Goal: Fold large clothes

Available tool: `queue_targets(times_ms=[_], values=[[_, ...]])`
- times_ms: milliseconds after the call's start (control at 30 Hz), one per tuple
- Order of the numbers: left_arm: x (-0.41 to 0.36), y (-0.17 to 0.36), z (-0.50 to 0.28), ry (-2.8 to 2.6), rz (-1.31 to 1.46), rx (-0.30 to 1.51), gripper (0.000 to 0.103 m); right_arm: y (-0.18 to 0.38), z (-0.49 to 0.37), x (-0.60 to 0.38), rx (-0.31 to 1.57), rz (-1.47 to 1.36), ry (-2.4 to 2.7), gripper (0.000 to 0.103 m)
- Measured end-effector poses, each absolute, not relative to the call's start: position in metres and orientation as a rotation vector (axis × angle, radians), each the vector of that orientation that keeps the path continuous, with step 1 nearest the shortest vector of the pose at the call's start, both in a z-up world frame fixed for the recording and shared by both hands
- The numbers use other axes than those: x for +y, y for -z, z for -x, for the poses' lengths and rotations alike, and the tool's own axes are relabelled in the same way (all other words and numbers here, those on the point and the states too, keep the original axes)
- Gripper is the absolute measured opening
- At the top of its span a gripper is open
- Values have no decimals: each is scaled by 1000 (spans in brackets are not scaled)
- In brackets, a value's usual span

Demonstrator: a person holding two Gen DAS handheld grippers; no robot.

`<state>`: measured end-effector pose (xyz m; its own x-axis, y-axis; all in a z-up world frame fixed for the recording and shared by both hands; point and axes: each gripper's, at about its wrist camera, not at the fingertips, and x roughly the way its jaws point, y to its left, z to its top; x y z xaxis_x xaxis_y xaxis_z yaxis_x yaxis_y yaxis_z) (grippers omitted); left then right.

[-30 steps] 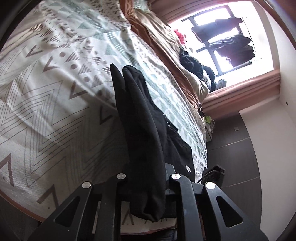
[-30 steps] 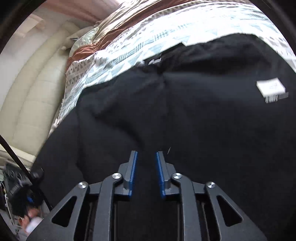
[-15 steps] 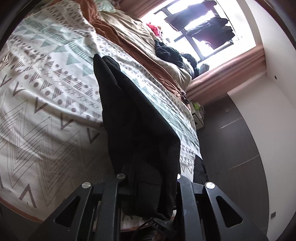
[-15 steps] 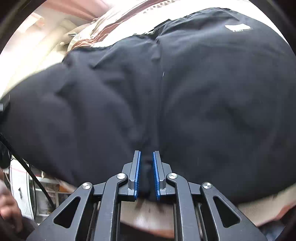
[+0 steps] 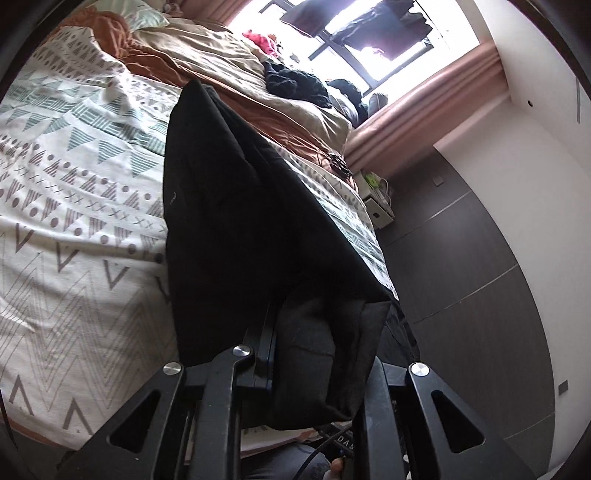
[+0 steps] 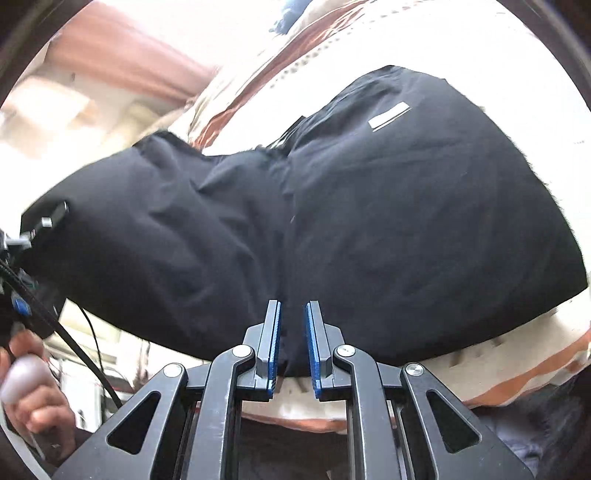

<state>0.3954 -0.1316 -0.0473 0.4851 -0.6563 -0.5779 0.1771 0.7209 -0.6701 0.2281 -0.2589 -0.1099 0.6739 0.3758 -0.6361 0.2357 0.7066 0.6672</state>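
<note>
A large black garment (image 5: 236,229) stretches from the patterned bedspread (image 5: 74,206) up into my left gripper (image 5: 317,354), which is shut on its near edge; the cloth hides the right finger. In the right wrist view the same black garment (image 6: 369,229) is lifted and spread wide, with a white label (image 6: 388,115) on it. My right gripper (image 6: 293,343) is shut on the garment's lower edge, its blue pads (image 6: 274,339) pinching a fold of cloth.
A brown and beige duvet (image 5: 236,74) and a pile of dark clothes (image 5: 295,81) lie at the far side of the bed by the window (image 5: 362,33). Dark cabinet doors (image 5: 461,258) stand to the right. A hand (image 6: 33,398) holding the other gripper shows at left.
Both grippers have lifted and pulled the garment back toward the bed's near edge. The cloth hangs more taut between them and more of it is off the bedspread.
</note>
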Motion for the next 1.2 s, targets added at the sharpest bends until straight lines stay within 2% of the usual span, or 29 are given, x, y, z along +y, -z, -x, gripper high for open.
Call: queue_targets(times_ms=[133, 167, 200, 233, 467, 733, 867, 933, 1000, 1067, 1200], values=[[-155, 46, -400, 568, 547, 944, 17, 110, -220, -285, 793, -852, -95, 14], [-163, 47, -402, 577, 538, 950, 17, 111, -216, -292, 780, -865, -89, 24], [-171, 48, -404, 584, 531, 957, 17, 111, -212, -300, 763, -877, -82, 38], [-179, 49, -406, 592, 525, 964, 17, 112, -208, -309, 743, -888, -74, 43], [-241, 71, -420, 651, 479, 1030, 17, 120, -168, -340, 625, -1007, -4, 44], [-318, 120, -420, 743, 379, 1187, 20, 120, -131, -371, 520, -1080, 87, 44], [-323, 135, -416, 782, 396, 1242, 34, 125, -118, -380, 495, -1108, 119, 44], [-319, 132, -417, 808, 436, 1248, 48, 128, -115, -378, 490, -1130, 118, 44], [-307, 125, -413, 837, 474, 1237, 66, 129, -118, -378, 487, -1138, 104, 44], [-293, 118, -410, 820, 475, 1207, 70, 123, -118, -376, 485, -1124, 94, 44], [-267, 107, -398, 756, 477, 1171, 70, 122, -127, -373, 480, -1096, 75, 44]])
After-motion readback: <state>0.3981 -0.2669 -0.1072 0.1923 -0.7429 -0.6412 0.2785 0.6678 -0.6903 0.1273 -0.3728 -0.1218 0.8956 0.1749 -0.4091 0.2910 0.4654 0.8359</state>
